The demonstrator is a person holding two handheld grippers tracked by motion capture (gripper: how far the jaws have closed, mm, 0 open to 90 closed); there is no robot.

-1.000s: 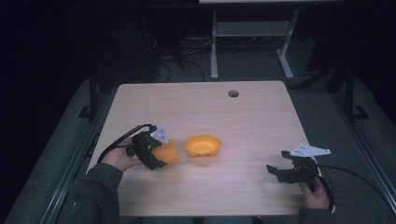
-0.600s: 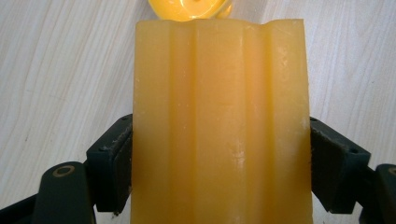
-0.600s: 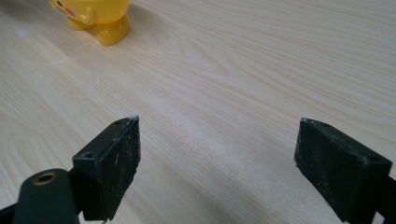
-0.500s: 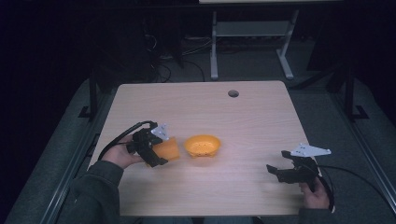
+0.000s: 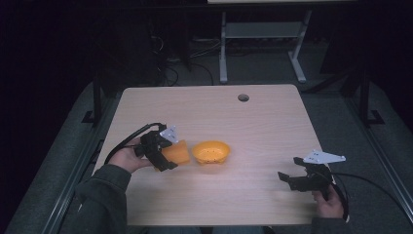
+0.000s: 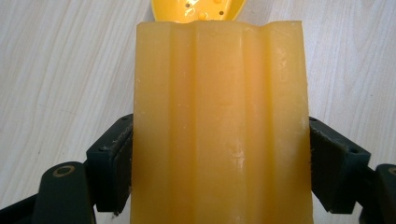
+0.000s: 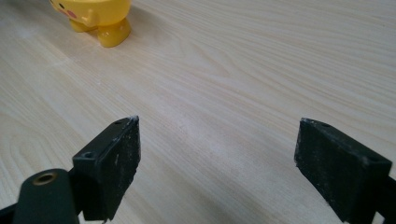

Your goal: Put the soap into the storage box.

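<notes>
— Pinching the ribbed amber soap bar (image 6: pixel 219 126) across its width with the left claw (image 5: pixel 167 156), just beside the yellow drain dish (image 5: pixel 211 152) at mid bench (image 5: pixel 253 117). Off the wood, or grazing it?

— Hard to tell from above. Looks raised a little and tilted toward the dish. Seen along the jaws, points straight at the dish rim and its drain holes.

— And the right claw (image 5: pixel 290 179)?

— Spread wide, gripping nothing, hovering low near the bench's right front corner, well apart from the dish.

— Any risks from here?

— Probably slipping first. Waxy and smooth-faced, caught only by two narrow pads on its side edges, so could slide out or twist under an uneven squeeze. Could also catch the near rim on the way in and tip or shove the light, footed dish, with nothing bracing it on the far side.

— Worth bringing the right claw over to steady it, then?

— Perhaps, or simply lifting higher before crossing the rim.

— Anything changed since a second ago?

— Barely. Carried slightly up and toward the dish, narrowing the gap. Same place for dish and right claw.
</notes>
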